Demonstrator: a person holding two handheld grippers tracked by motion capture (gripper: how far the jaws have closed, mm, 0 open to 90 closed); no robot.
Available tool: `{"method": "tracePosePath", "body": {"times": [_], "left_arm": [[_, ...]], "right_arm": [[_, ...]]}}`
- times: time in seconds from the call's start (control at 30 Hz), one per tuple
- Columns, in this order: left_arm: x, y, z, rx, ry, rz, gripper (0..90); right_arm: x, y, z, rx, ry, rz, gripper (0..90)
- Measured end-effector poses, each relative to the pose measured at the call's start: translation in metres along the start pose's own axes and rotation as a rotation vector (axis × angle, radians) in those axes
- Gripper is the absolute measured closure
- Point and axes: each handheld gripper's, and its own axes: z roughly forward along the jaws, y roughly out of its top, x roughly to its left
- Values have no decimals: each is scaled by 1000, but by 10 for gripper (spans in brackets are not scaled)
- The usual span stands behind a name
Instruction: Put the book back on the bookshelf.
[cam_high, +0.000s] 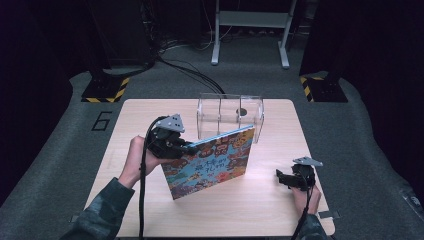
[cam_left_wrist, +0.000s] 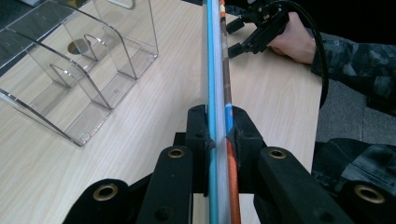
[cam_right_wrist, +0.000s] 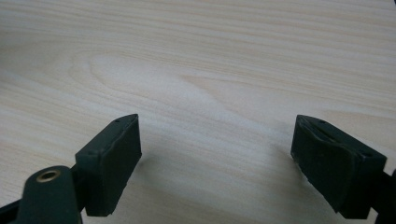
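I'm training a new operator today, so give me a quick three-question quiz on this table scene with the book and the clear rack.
1. True or false: the left gripper is shut on the book.
2. The right gripper is: A open over bare table, B shut on the book, C inside the clear rack.
3. Fill in: beyond the book stands the clear rack, which holds ____.

Key: 1 true; 2 A; 3 nothing.

A lab or recording studio is showing here: a pale wooden bench (cam_high: 260, 200) is sitting on grey carpet (cam_high: 350, 130) marked with a "6" (cam_high: 102, 120), while black cables (cam_high: 190, 72) are trailing past hazard-striped stand bases (cam_high: 105, 92) (dark surroundings all round).
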Motion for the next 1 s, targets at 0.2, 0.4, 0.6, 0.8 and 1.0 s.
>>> {"method": "tracePosePath", "body": {"times": [0.2,0.4,0.6,0.8,1.0], "left_arm": [[-1,6,-2,-14,10,-4,807],[5,7,-9,-42,40,-24,808],[9,10,-19,-41,64,-33,807],[12,10,-29,-56,89,-58,807],[16,11,-40,-70,111,-76,807]], "right_arm": [[1,1,2,13,6,-23,163],[-1,0,1,0,12,0,169],[-3,0,0,2,14,11,172],[-2,0,1,7,-1,6,172],[-2,0,2,21,-35,-4,141]]}}
